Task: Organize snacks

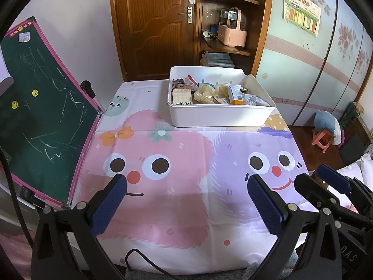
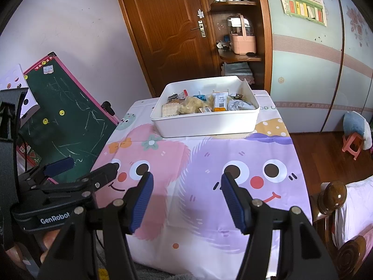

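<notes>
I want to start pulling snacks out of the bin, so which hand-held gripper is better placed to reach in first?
Probably the right hand-held gripper. Both are open and empty, well short of the bin, but the bin sits nearly straight ahead of the right, while it lies off to the right of the left hand-held gripper.

Wooden door (image 1: 156,25) (shut), floral wardrobe (image 1: 326,53)

White bin (image 1: 219,114), pastel tablecloth (image 1: 163,210) printed with pink and lilac fuzzy cartoon faces, blue ribbed pads (image 2: 142,198) on black grippers, dark green chalkboard (image 1: 44,126) framed in pink and scrawled with chalk, brown wooden door (image 1: 156,23), pale blue floral wardrobe (image 1: 326,53), pink stool (image 1: 322,140).
</notes>
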A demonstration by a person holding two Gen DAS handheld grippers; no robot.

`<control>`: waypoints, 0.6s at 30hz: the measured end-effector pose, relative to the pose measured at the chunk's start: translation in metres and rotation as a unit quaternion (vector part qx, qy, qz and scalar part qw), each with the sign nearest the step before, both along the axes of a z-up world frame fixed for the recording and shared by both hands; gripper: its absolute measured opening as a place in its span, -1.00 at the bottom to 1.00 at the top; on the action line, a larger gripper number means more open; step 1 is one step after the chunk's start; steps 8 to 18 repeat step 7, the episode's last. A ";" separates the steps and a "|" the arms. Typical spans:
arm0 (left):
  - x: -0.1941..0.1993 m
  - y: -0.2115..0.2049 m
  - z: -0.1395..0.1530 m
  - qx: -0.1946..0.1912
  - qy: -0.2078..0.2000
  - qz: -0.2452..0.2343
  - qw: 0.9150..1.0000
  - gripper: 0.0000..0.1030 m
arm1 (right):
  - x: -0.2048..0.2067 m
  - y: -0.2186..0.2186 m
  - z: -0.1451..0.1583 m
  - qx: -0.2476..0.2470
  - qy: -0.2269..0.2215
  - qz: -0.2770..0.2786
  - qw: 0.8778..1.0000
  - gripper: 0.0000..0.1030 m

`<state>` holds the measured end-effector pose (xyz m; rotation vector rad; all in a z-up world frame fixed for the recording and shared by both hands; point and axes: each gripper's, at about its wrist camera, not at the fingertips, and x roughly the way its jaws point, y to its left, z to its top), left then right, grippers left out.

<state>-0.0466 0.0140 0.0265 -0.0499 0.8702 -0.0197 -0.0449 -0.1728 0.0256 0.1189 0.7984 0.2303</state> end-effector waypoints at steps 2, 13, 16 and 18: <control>0.000 0.000 0.000 0.000 0.000 -0.001 1.000 0.99 | 0.000 0.000 0.000 0.000 0.000 0.000 1.000 0.18; -0.002 0.003 -0.002 -0.001 0.002 -0.002 1.000 0.99 | 0.000 0.000 0.000 0.000 0.000 0.000 1.000 0.18; -0.002 0.003 -0.002 -0.001 0.002 -0.002 1.000 0.99 | 0.000 0.000 0.000 0.000 0.000 0.000 1.000 0.18; -0.002 0.003 -0.002 -0.001 0.002 -0.002 1.000 0.99 | 0.000 0.000 0.000 0.000 0.000 0.000 1.000 0.18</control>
